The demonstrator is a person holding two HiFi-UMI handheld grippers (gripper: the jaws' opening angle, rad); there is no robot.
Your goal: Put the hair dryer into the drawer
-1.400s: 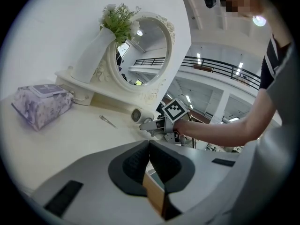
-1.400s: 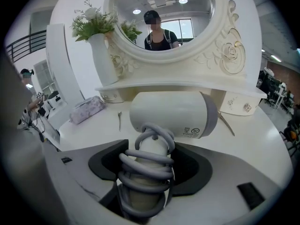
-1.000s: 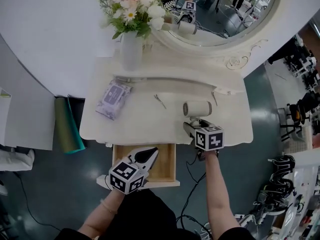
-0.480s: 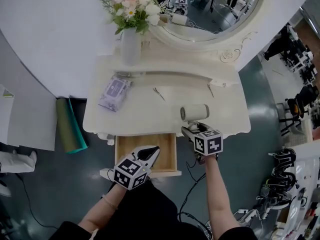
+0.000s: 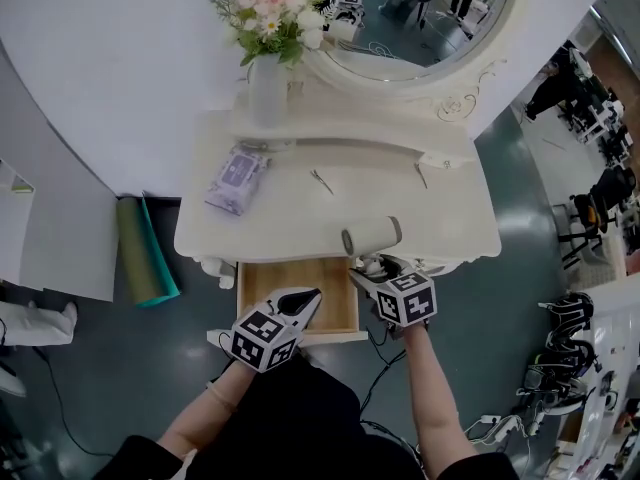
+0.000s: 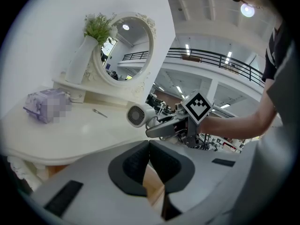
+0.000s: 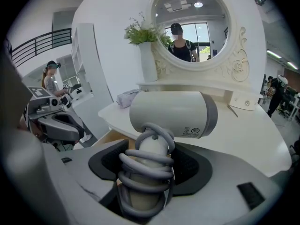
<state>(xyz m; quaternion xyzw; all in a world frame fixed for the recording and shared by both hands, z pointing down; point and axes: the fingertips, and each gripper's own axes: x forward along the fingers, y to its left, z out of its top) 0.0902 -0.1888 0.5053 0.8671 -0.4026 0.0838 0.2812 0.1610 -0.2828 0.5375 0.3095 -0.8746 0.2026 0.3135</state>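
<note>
In the head view, the right gripper (image 5: 372,268) holds the hair dryer (image 5: 370,236) over the front edge of the white dressing table (image 5: 290,230), just beside the right rear corner of the open wooden drawer (image 5: 300,280); the dryer is not in the drawer. Its barrel lies level, across the table edge. The left gripper (image 5: 300,303) hangs over the drawer's front left part. Farther back on the table lie a lilac pack of wipes (image 5: 236,178) and a hair clip (image 5: 321,181), with a vase of flowers (image 5: 268,73) beside the oval mirror (image 5: 420,23). In the left gripper view, the 2 jaws of the left gripper (image 6: 149,146) meet at their tips with nothing between them, and wood shows through the gap below. Beyond them, the right gripper (image 6: 161,129) carries the hair dryer (image 6: 137,115), its round grille facing this camera, above the table edge (image 6: 84,144). In the right gripper view, the right gripper (image 7: 145,172) is clamped on the dryer's handle, which is wound with a grey cord (image 7: 146,165); the barrel (image 7: 173,114) sits crosswise above the jaws. The left gripper (image 7: 56,121) shows at the left, the mirror (image 7: 197,22) behind.
</note>
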